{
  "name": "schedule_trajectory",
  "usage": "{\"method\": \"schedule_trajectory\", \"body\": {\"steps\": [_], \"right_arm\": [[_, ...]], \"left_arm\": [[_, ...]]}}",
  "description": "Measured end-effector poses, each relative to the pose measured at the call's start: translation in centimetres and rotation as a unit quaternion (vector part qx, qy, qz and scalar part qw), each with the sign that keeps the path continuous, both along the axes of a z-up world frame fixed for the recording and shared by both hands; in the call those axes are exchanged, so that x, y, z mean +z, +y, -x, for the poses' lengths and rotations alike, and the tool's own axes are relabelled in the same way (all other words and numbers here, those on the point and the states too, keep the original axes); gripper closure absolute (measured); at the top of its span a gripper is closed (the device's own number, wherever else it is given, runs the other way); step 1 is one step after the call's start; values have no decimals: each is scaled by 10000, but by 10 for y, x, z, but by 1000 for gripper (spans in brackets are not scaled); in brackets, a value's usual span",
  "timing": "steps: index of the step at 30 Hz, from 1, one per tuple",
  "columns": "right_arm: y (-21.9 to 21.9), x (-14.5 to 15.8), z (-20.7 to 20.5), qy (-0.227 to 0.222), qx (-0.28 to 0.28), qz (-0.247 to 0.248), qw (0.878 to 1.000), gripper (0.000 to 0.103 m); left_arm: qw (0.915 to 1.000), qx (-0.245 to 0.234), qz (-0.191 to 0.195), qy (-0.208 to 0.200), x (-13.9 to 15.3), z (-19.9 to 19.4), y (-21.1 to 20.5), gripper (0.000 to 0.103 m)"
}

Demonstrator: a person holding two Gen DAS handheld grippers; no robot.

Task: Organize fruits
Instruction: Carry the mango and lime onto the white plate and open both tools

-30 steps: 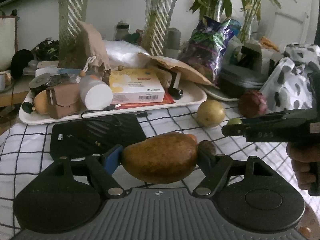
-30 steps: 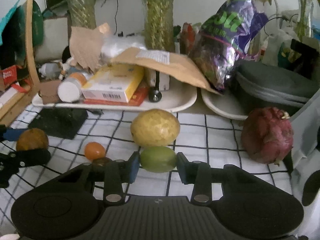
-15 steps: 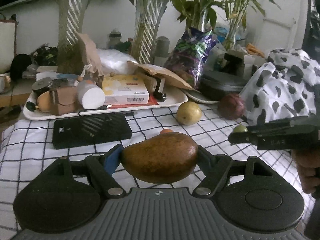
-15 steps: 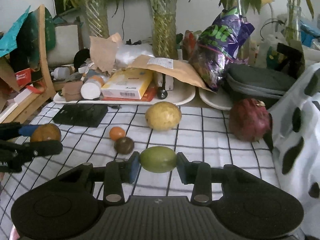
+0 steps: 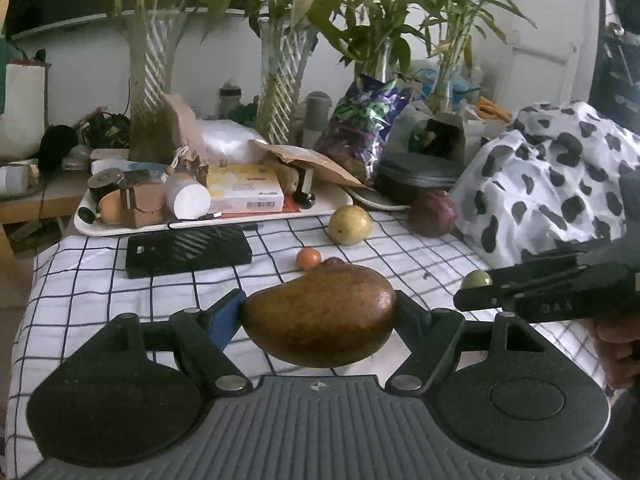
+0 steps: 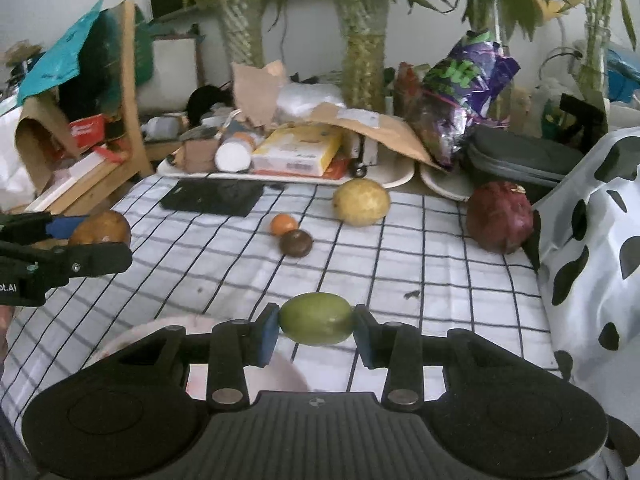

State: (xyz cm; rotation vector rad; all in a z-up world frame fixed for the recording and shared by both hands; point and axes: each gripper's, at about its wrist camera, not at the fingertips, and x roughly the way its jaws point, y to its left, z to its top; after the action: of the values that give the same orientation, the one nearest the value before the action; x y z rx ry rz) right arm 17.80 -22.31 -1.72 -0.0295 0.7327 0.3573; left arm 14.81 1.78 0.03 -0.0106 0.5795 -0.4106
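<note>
Both hands are loaded here: the left gripper (image 5: 320,316) is clamped fairly wide around a big brown mango-shaped fruit (image 5: 320,316), and the right gripper (image 6: 316,324) is pinched much narrower on a small green fruit (image 6: 316,323), both carried clear above the checked tablecloth (image 6: 420,272). There's a pale pinkish rim (image 6: 132,334) peeking out under the right gripper, probably a bowl or plate, though it's mostly hidden so I wouldn't swear to it. If that's the drop spot, I'd lower each fruit right down before opening the jaws, one hand at a time so the grippers don't knock together, and let the heavy brown one settle first so the green one doesn't roll off it. Left on the cloth are a yellow fruit (image 6: 361,202), a dark red one (image 6: 500,216), a small orange one (image 6: 284,224) and a dark round one (image 6: 296,243) touching it. Readable text is thin: a barcode on the yellow box (image 5: 246,190), and tiny white lettering on each gripper's side that's too cropped to make out.
</note>
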Motion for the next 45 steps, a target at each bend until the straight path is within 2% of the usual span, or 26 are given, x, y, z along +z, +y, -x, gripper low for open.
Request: {"method": "schedule_trajectory", "body": {"steps": [12,24,37,41,45], "right_arm": [[4,12,50,-148,506,82,9986,62],[5,16,90,-45,661,142,9977,62],[10,5,109,329,742,312,9962,62],[14,0,107,433,795,402,9951,62],[17,-3,105,524,828,429,9943,62]], "left_arm": [[9997,-164,-179,17,3,55,-18,27],[9962,-583,-501,417,-11,89,-36,27],[9871,-839,-932,992,-35,89,-51,27],[9817,-942,-1145,1193,-44,87,-57,26],[9786,-1020,-1395,1118,-47,90,-64,25]]}}
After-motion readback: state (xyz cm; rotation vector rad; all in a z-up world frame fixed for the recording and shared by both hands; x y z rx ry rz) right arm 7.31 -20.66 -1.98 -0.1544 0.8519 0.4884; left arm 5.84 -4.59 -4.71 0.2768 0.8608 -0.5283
